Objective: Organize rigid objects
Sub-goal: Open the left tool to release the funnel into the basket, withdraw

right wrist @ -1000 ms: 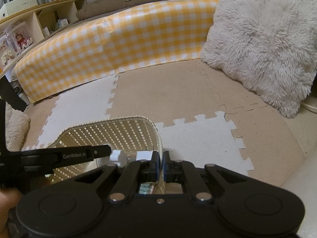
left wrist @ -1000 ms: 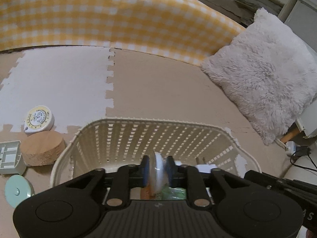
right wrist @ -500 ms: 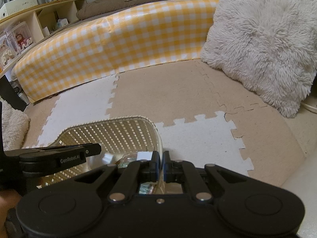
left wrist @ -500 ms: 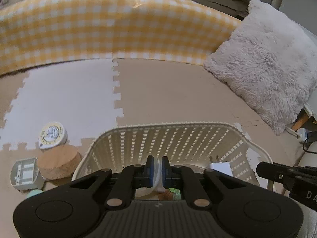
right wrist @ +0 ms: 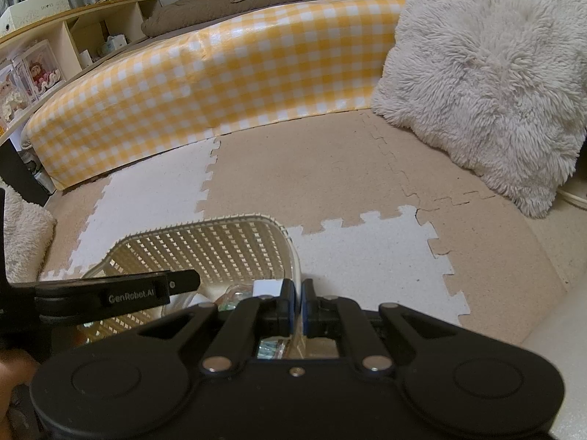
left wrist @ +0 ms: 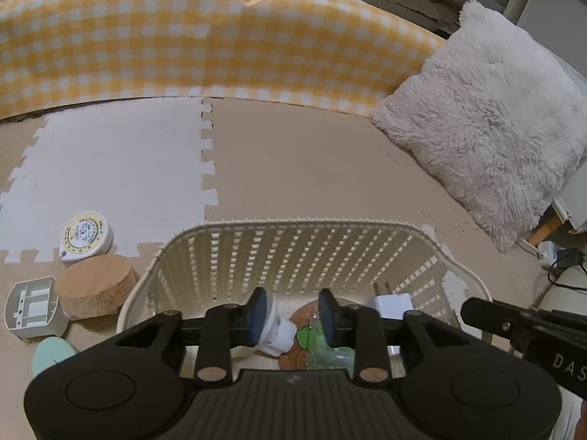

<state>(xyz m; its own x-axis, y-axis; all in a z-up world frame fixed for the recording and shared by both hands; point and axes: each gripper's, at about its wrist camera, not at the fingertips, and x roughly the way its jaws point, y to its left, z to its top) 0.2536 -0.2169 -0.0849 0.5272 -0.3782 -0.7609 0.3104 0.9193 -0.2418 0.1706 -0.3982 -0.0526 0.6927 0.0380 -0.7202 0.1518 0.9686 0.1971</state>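
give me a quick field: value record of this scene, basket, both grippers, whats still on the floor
basket: cream slatted basket on the foam floor mat
in basket: white plug adapter, green and orange items, partly hidden
left gripper: over the basket, jaws opening, small white object between them, against the left pad
right gripper: jaws shut on the basket's rim
left on floor: round tape measure, cork block, grey plastic tray, mint disc, all beside the basket
background: yellow checked cushion, fluffy white pillow
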